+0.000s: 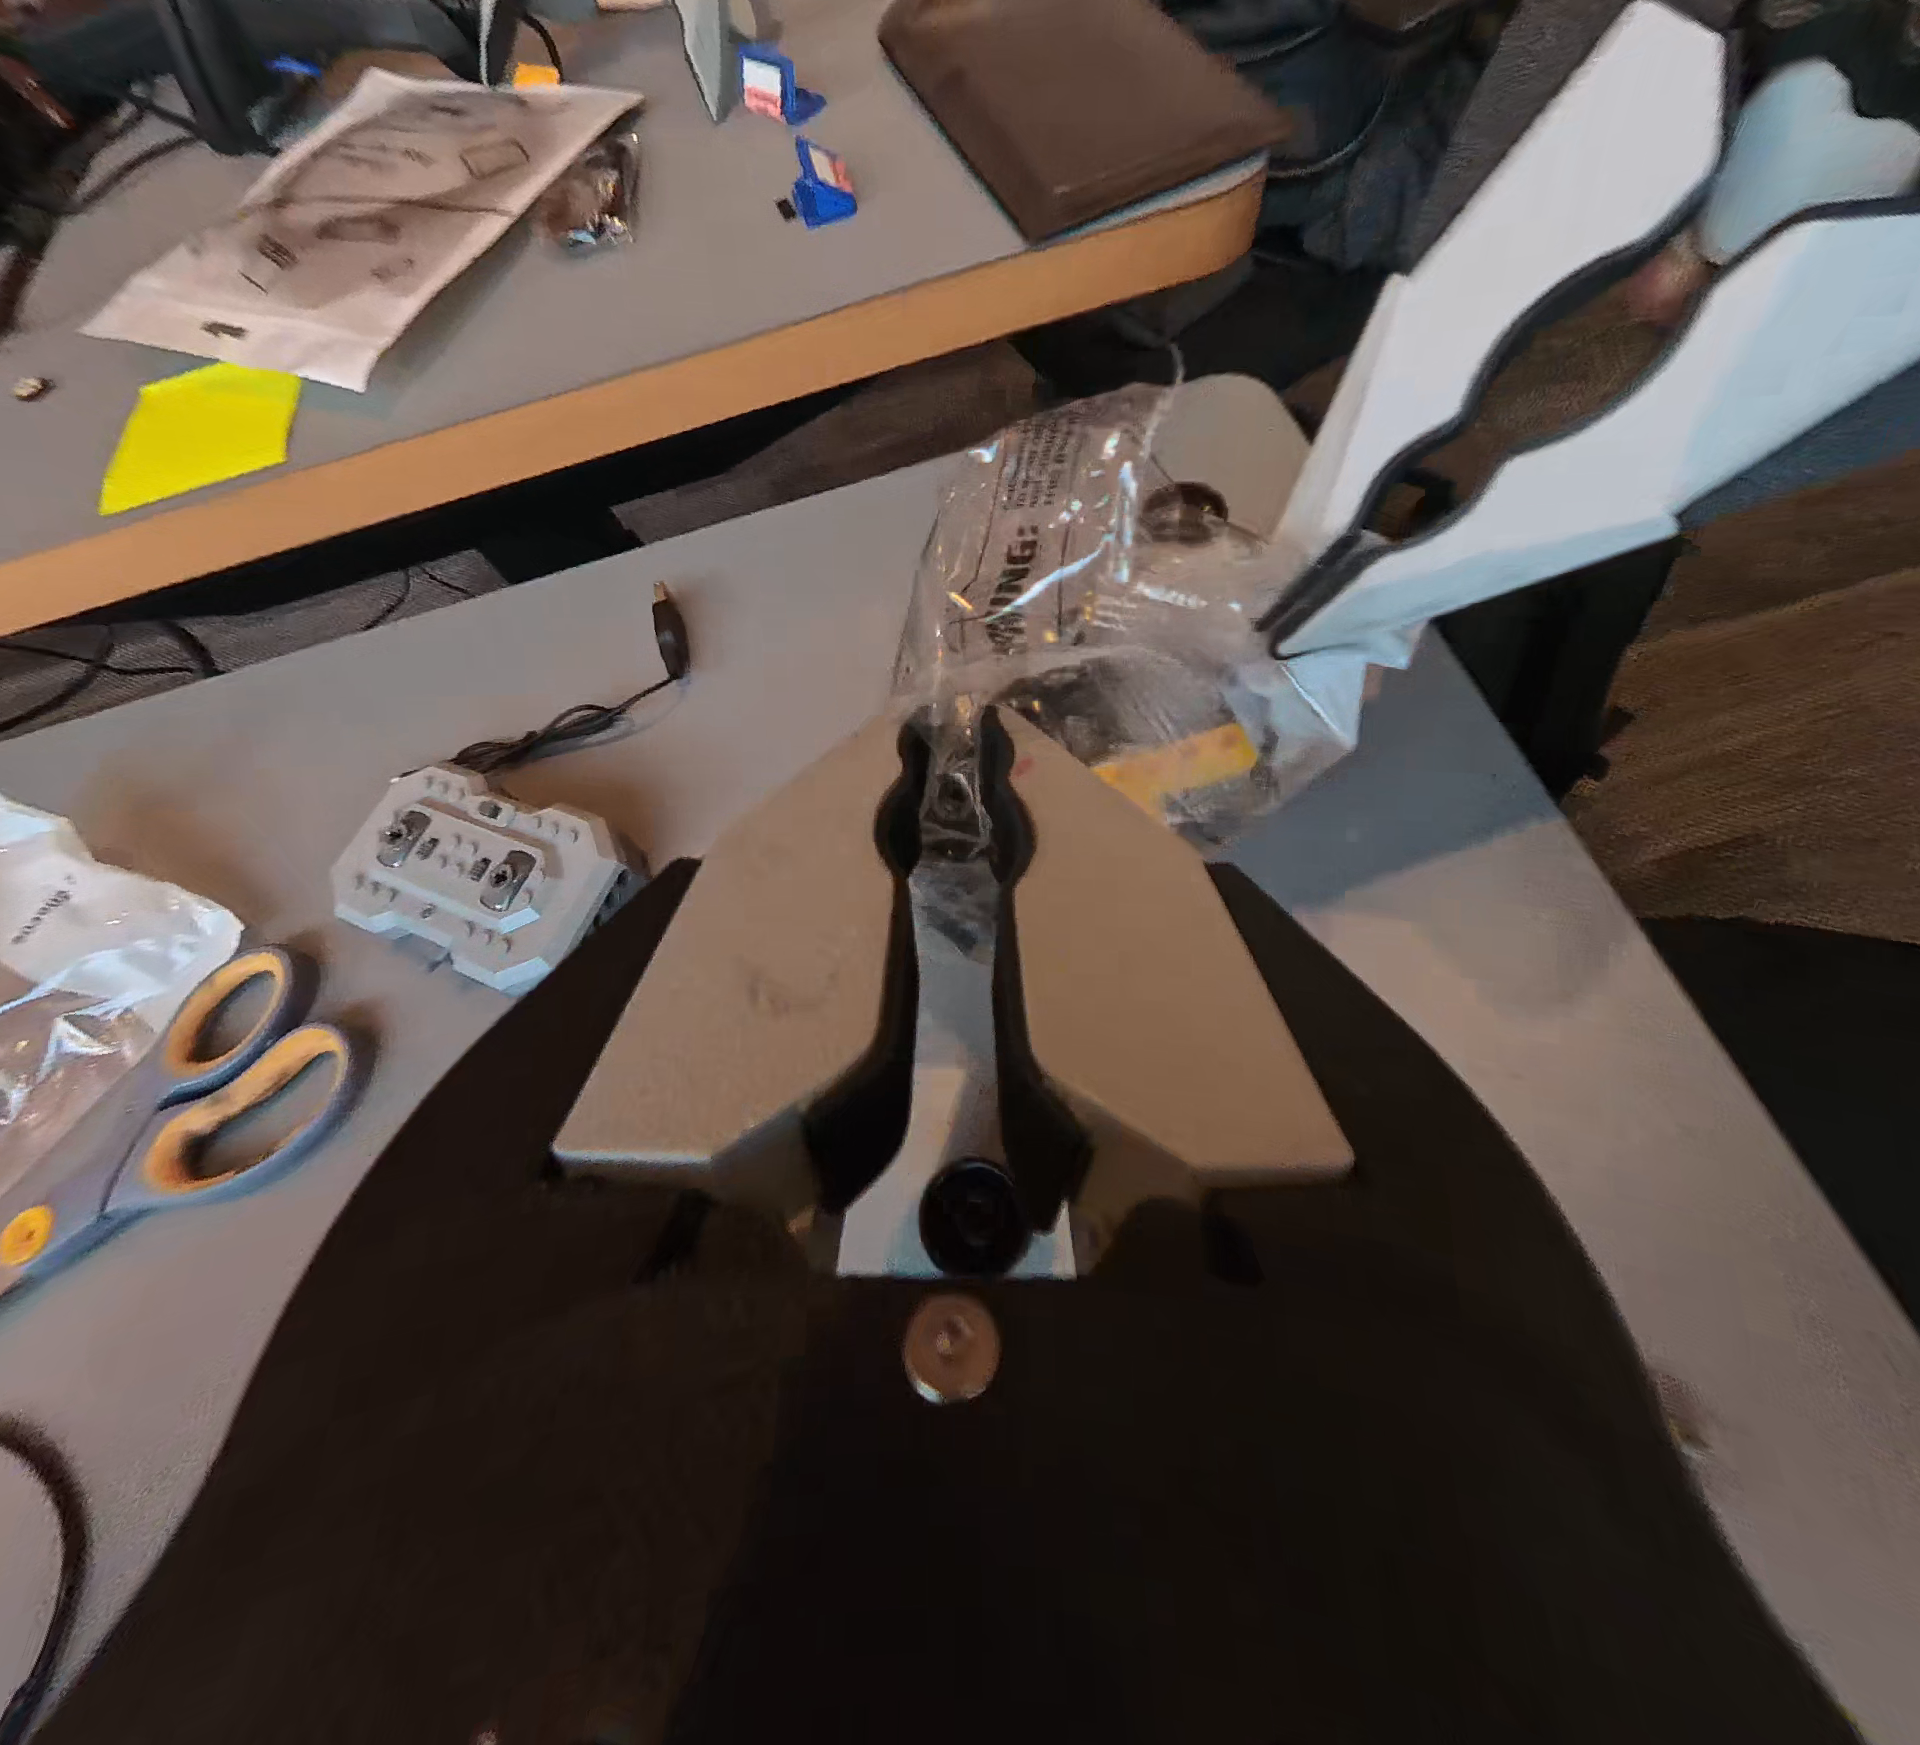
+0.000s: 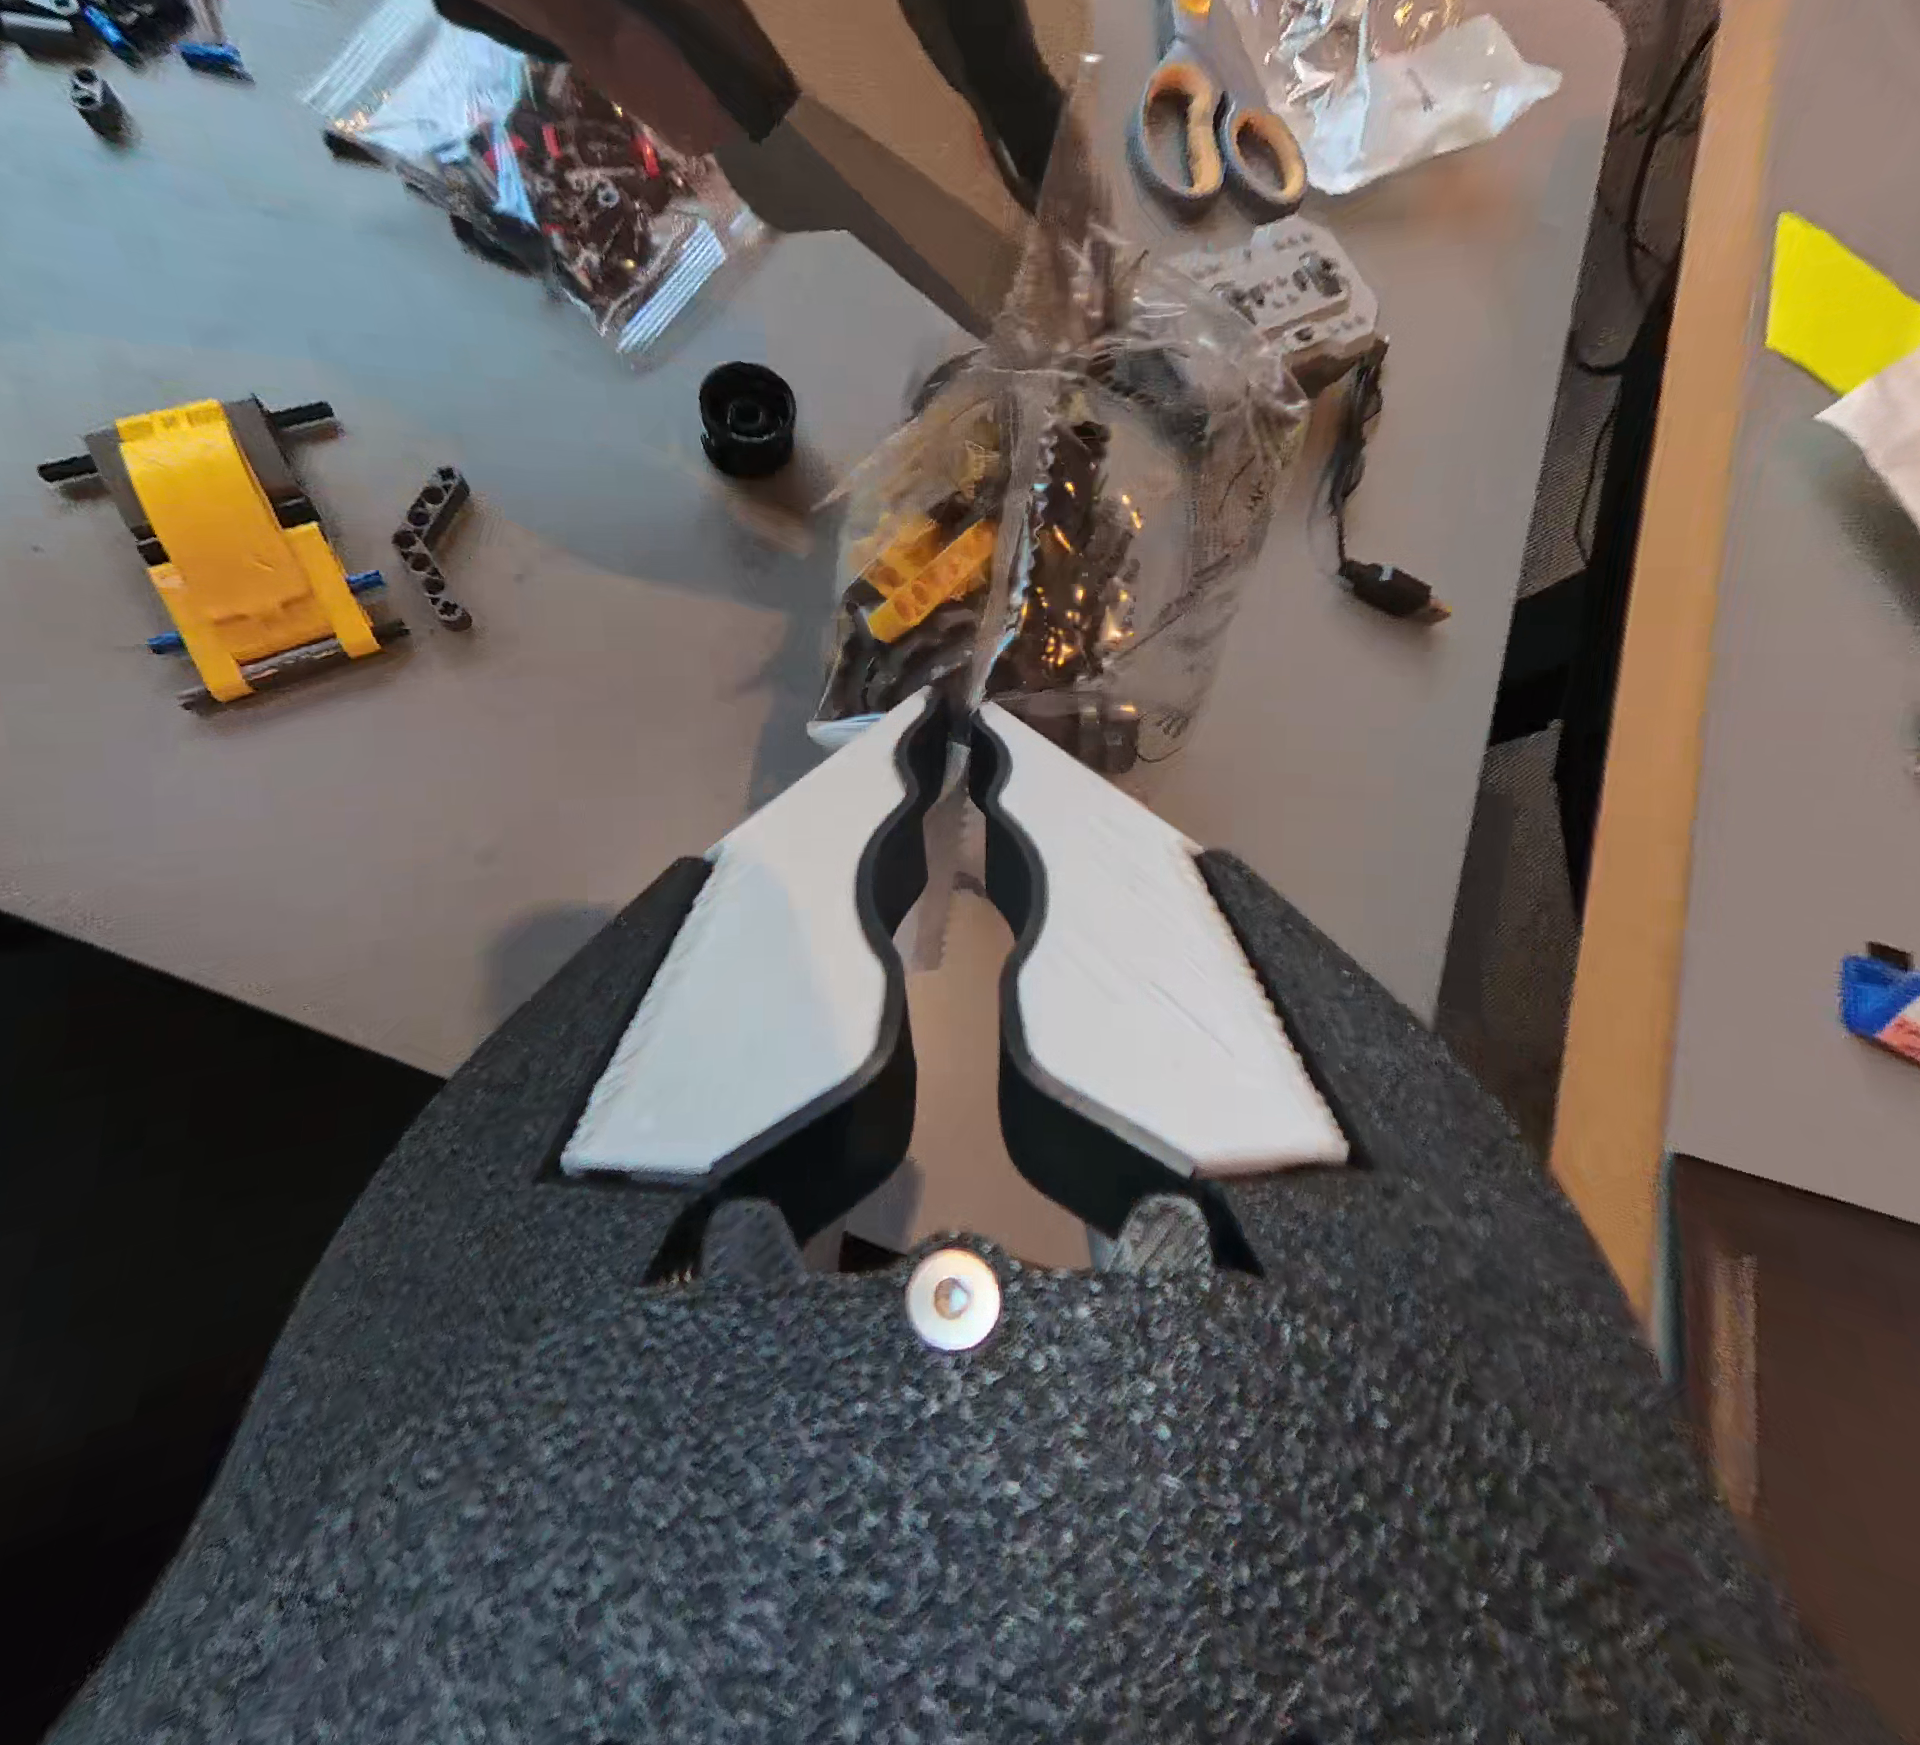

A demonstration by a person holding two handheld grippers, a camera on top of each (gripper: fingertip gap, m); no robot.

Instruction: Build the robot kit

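A clear plastic bag [image 1: 1081,594] of small black and yellow building parts hangs between my two grippers above the grey table [image 1: 727,656]. My left gripper [image 1: 954,729] is shut on one edge of the bag. My right gripper [image 2: 954,721] is shut on the opposite edge; the bag [image 2: 1039,511] stretches away from it toward the left gripper [image 2: 1029,168] at the top. In the left wrist view the right gripper [image 1: 1288,635] comes in from the right, pinching the bag's far corner.
On the table lie orange-handled scissors [image 1: 218,1093], a grey hub with a cable [image 1: 478,864], a yellow part-built model [image 2: 229,542], a black wheel [image 2: 748,419], another bag of parts [image 2: 561,189] and an empty wrapper [image 2: 1382,74]. A second table [image 1: 727,365] holds papers. The gap from one gripper's tips to the other's is roughly 7 centimeters. The black wheel [image 2: 748,419] is about equally far from each gripper, around 15 centimeters. The left camera catches it too, in the left wrist view [image 1: 982,1206].
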